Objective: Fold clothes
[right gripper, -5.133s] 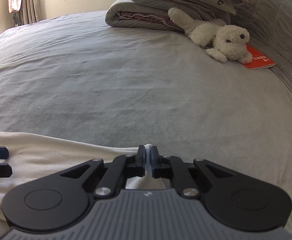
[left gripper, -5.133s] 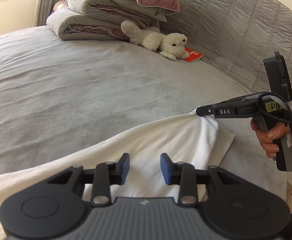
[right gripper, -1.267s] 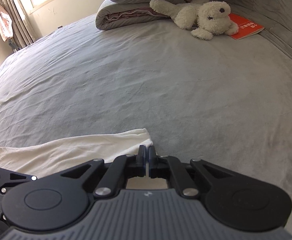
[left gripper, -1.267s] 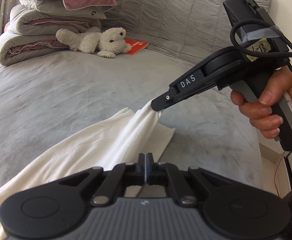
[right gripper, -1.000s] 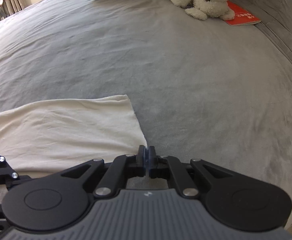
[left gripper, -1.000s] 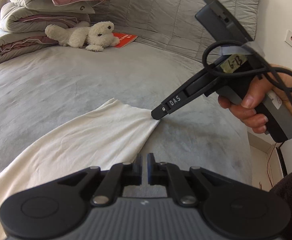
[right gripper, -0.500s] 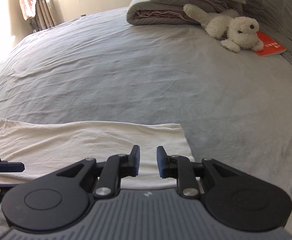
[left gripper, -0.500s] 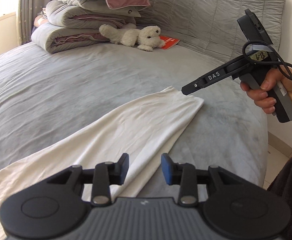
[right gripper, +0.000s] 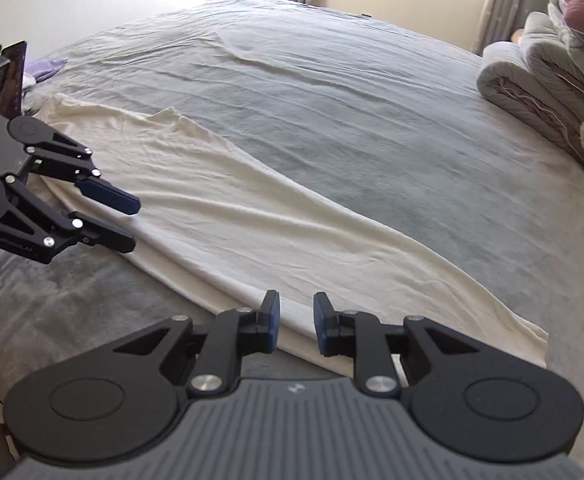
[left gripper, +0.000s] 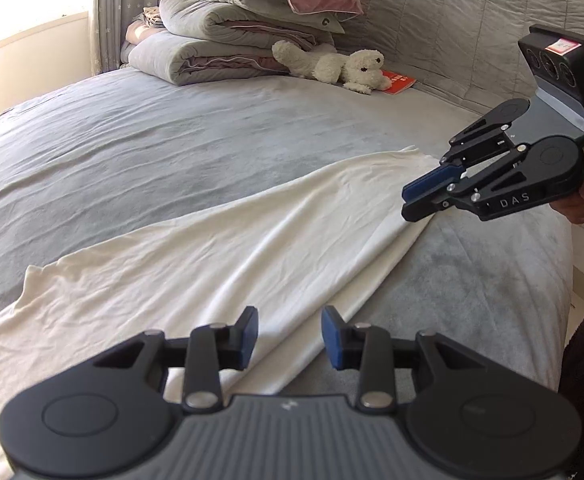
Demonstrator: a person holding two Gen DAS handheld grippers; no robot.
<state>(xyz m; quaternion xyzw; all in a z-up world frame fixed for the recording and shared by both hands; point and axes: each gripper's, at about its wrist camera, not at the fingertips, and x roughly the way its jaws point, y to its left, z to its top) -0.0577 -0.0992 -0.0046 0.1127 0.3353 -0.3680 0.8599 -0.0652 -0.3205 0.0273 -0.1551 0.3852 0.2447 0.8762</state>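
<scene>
Cream-white cloth (left gripper: 219, 248) is lying in a long folded band across the grey bed (left gripper: 131, 144). Both grippers are hovering over its near edge, having just been opening: the left gripper (left gripper: 289, 338) and the right gripper (right gripper: 295, 322) are standing with jaws apart, gripping nothing.
</scene>
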